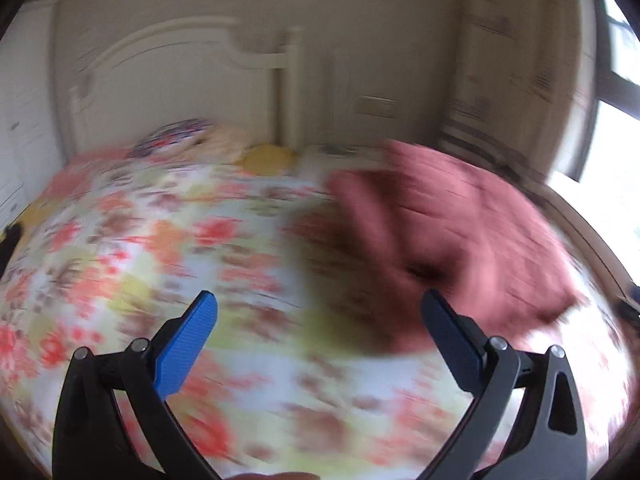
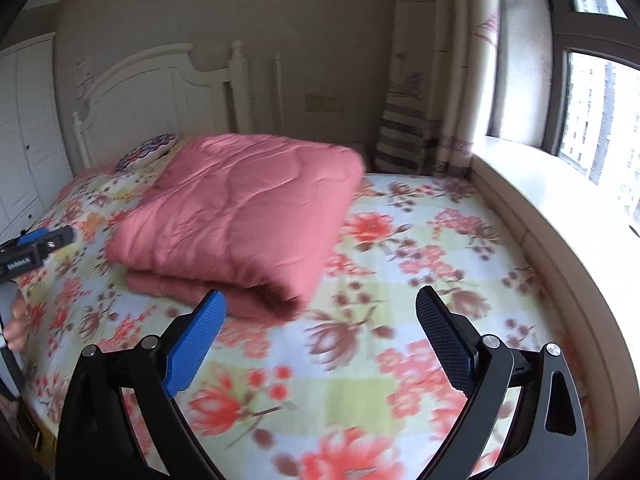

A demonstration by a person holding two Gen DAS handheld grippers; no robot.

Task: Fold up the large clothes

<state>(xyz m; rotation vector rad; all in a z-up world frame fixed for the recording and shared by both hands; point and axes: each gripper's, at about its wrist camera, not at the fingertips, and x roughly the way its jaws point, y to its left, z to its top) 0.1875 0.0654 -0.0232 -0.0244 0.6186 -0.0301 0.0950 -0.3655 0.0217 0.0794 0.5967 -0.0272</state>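
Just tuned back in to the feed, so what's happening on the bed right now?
A person holds two tongs over the bed. Both the left tongs and right tongs are open and grip nothing. The pink quilt lies folded into a thick stack on the floral sheet, touched by neither. The left view is blurred by motion, so little more can be told there.

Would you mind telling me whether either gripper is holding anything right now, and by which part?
Nothing is held. The left gripper and right gripper are both open and empty above the floral bedsheet; the folded pink quilt lies untouched.
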